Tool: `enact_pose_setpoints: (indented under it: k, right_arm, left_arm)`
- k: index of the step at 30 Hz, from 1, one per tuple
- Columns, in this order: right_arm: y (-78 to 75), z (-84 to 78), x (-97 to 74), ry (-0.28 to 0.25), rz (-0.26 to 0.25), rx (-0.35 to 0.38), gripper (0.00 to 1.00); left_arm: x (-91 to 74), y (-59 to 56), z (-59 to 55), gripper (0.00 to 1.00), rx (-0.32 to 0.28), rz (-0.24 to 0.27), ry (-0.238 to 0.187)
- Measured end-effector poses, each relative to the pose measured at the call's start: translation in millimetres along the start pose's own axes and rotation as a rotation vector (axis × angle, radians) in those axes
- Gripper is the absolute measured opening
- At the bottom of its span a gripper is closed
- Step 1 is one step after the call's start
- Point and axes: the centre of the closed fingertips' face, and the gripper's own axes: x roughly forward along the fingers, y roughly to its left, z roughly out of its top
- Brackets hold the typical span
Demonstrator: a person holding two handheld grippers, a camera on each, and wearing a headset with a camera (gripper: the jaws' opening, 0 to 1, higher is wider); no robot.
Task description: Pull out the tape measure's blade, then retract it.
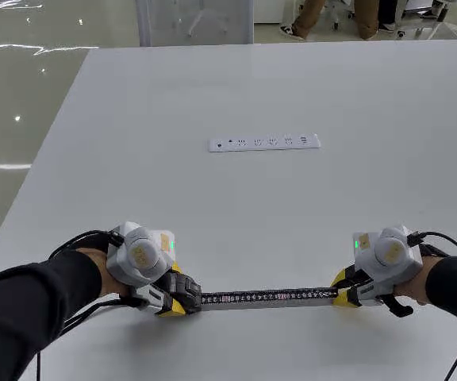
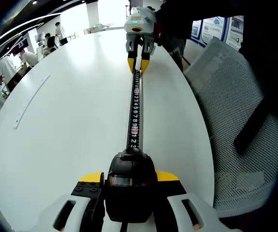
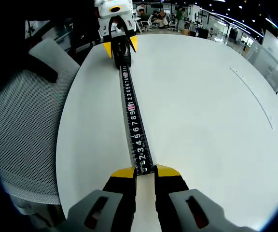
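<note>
we judge the main risk to be the blade (image 3: 132, 121) snapping back: if the right gripper (image 3: 145, 172) loses its pinch on the blade's end, the spring would whip it into the case (image 2: 131, 191). twisting either hand could kink it. the left gripper (image 1: 174, 292), at 7 o'clock in the head view, is closed part-way around the black case, jaws touching its sides. the right gripper, at 5 o'clock, is pressed nearly together on the blade's tip. the blade runs straight between them, low over the table (image 1: 292, 95).

Table (image 1: 292, 95) matt; tape case (image 2: 130, 186) glossy plastic; blade (image 3: 134, 121) matt
</note>
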Motion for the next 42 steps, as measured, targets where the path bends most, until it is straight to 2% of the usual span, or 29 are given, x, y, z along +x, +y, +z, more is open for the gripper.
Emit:
enact_pose_setpoints:
  k: [25, 29, 35, 37, 38, 39, 40, 42]
  right_arm:
    - [-0.2, -0.7, 1.1, 0.019, 0.017, -0.001, 0.11]
    - [0.8, 0.1, 1.6, 0.042, 0.016, -0.049, 0.12]
    - [0.1, -0.3, 1.3, 0.05, 0.02, -0.044, 0.13]
    - [0.2, 0.0, 1.3, 0.058, 0.017, -0.046, 0.13]
    - [0.4, 2.0, 2.0, 0.053, 0.005, 0.0, 0.13]
    - [-0.8, 2.8, 2.1, 0.057, 0.004, -0.005, 0.14]
    - [-1.3, 4.4, 2.3, 0.051, -0.007, -0.001, 0.18]
    - [-0.7, 10.1, 3.2, 0.026, -0.022, 0.018, 0.3]
  left_arm:
    - [1.1, 0.0, 2.0, 0.35, 0.001, 0.008, -0.007]
    - [3.0, 1.3, 3.5, 0.36, 0.002, 0.016, 0.005]
    - [3.0, 3.2, 2.9, 0.36, -0.006, 0.027, 0.011]
    - [1.4, 3.6, 1.8, 0.37, -0.018, 0.032, 0.009]
    - [-0.5, 5.7, 0.9, 0.37, -0.032, 0.041, 0.004]
    - [-2.0, 8.6, 0.5, 0.4, -0.043, 0.055, -0.004]
    - [-4.1, 11.9, 0.0, 0.43, -0.069, 0.07, -0.015]
    - [-10.8, 17.5, -2.3, 0.5, -0.172, 0.1, -0.044]
